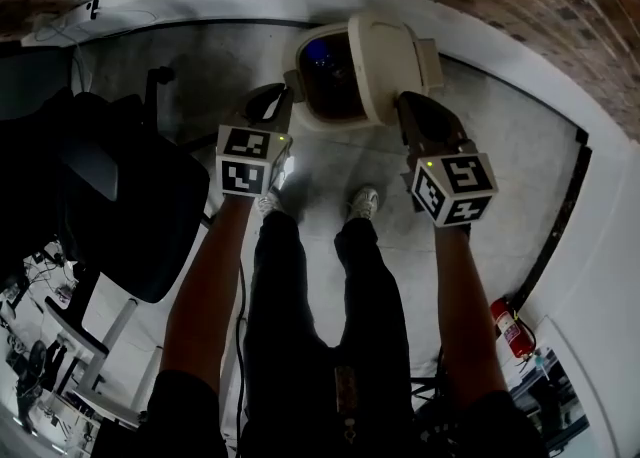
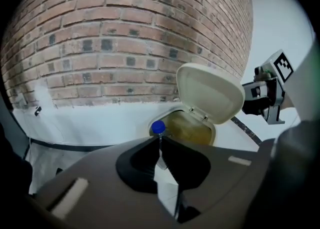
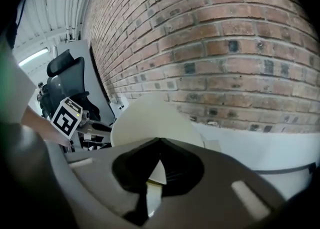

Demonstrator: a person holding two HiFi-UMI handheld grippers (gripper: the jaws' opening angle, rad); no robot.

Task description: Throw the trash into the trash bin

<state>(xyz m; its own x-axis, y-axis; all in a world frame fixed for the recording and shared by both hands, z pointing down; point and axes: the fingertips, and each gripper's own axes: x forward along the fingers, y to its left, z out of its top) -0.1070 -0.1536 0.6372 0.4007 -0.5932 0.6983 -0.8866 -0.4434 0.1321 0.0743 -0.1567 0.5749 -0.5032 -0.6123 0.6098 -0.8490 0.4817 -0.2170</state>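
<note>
Beige trash bin (image 1: 395, 56) flanked by left gripper (image 1: 276, 98) and right gripper (image 1: 410, 101), angled downward.

Smooth plastic trash bin (image 1: 385, 61) against a rough brick wall (image 2: 125, 38).

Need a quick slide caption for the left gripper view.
Shut left hand-held gripper pointing at the open-lidded trash bin by a brick wall, a blue cap at its mouth.

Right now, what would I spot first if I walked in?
A cream plastic trash bin with its lid flipped up stands by the red brick wall, just ahead of the person's shoes. A bright blue cap peeks from its opening, and the left gripper and right gripper flank it, both shut.
</note>
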